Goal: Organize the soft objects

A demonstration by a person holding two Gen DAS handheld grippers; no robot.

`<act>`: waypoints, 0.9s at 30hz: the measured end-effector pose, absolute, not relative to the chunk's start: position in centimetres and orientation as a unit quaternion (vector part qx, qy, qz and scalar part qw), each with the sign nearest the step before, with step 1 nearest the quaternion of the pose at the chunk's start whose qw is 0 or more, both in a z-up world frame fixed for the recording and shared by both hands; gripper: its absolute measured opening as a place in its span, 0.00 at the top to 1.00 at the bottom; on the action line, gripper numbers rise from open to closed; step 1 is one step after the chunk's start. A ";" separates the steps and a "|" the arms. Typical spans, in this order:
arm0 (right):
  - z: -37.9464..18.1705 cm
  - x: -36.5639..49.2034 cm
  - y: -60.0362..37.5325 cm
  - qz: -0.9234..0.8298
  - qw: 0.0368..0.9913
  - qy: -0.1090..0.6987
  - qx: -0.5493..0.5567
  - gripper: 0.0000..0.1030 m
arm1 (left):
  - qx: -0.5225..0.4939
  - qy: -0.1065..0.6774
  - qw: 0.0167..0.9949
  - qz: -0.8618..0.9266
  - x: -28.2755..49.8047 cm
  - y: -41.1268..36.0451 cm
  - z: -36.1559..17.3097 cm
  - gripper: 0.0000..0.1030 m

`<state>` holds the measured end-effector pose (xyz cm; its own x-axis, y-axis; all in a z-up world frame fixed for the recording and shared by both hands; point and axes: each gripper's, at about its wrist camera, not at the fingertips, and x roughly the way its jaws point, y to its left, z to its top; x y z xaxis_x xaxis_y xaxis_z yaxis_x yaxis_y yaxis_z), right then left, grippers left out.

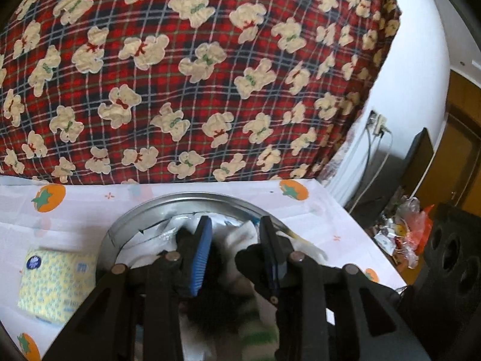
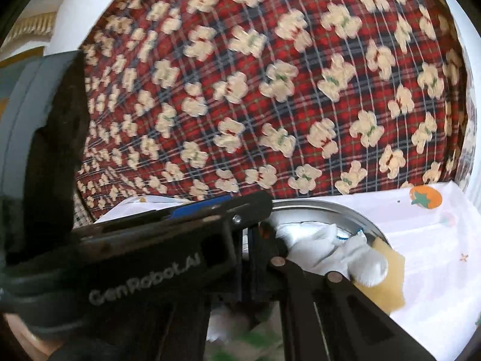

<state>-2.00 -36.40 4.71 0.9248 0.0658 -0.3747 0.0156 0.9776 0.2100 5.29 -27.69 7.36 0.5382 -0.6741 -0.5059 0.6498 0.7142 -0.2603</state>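
Stainless steel is what both grippers hang over — a round metal basin [image 1: 180, 201] on a white cloth printed with orange fruit [image 1: 300, 210], with soft white pieces heaped inside it. The left gripper [image 1: 236, 234] points down into the basin with its jaws partly apart; a dark, blurred soft thing with white and green lower down [image 1: 216, 294] lies between the blue-ribbed pads [image 1: 200, 258], and whether those pads actually press on it cannot be told from this view. The right gripper [image 2: 255, 240] is closed to the limit, its fingers crossed by the other tool's black body, so whether it pinches a fold of the green-and-white cloth [image 2: 240, 340] below it is hidden. Just ahead and to the right of the right gripper lie white socks or small cloths [image 2: 336, 249], partly over a pale yellow sponge [image 2: 384, 282] that sticks out past the basin's rim. To the left of the left gripper, outside the basin, sits a yellow patterned tissue pack [image 1: 54, 285]. Behind everything hangs a red plaid cloth with cream bears [image 1: 195, 75]. The step looks like carrying a soft item to the basin with both tools. To do it well, keep the two grippers level with each other so the fabric does not twist, bring it well over the rim before letting go, and lower it onto the pile rather than drop it — a hanging corner could drag the sponge out.
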 end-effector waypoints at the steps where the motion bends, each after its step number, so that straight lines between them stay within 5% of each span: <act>1: 4.4 -1.5 -36.7 0.002 0.975 0.195 0.103 0.95 | -0.014 0.298 0.880 -0.369 5.8 -28.1 7.0 0.69; 3: 3.7 -1.2 -37.1 -0.025 0.976 0.193 0.095 0.95 | -0.007 0.297 0.889 -0.349 6.4 -28.5 6.6 0.64; 7: 2.6 -1.3 -38.7 -0.072 0.970 0.206 0.102 0.95 | 0.015 0.282 0.918 -0.278 7.0 -28.3 5.8 0.11; 9: 2.5 -1.8 -39.6 -0.096 0.969 0.197 0.112 0.94 | 0.006 0.271 0.927 -0.260 6.8 -27.6 5.9 0.01; 12: 2.6 -2.9 -40.5 -0.114 0.969 0.172 0.133 0.65 | 0.001 0.258 0.931 -0.259 5.9 -26.9 6.1 0.01; 13: 2.7 -3.3 -40.6 -0.122 0.970 0.164 0.135 0.39 | 0.004 0.254 0.933 -0.256 5.3 -26.6 6.0 0.00; 14: 2.8 -3.7 -40.6 -0.136 0.970 0.151 0.133 0.25 | -0.004 0.247 0.935 -0.254 5.0 -26.2 5.9 0.00; 27: 2.8 -5.5 -39.5 -0.204 0.970 0.108 0.080 0.20 | -0.008 0.203 0.954 -0.222 1.5 -23.6 5.3 0.00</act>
